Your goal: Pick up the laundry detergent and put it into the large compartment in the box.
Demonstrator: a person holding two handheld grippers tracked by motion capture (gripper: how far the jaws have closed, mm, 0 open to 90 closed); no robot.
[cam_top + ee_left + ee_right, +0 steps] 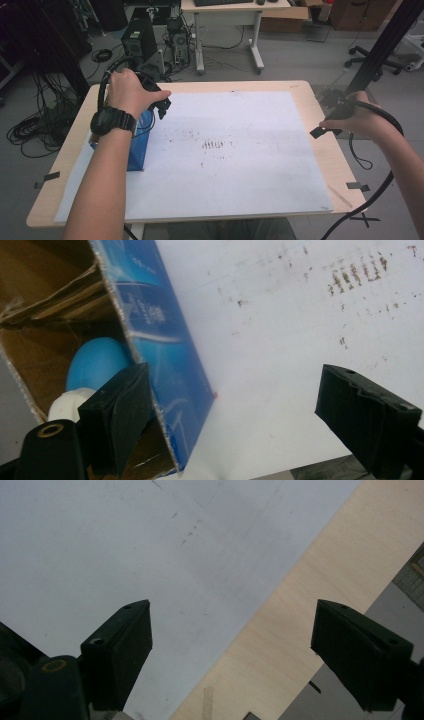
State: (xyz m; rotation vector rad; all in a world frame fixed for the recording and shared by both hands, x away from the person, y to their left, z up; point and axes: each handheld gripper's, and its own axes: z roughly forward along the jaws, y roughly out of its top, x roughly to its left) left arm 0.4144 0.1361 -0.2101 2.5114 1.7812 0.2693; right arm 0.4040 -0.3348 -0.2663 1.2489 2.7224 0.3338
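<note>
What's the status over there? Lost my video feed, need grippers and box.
Left hand-held gripper open, straddling blue box wall. Blue and white object inside box. Right hand-held gripper open, over table edge.

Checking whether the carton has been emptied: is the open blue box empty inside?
No. In the left gripper view, a blue rounded object and a white piece sit inside the open blue box.
</note>
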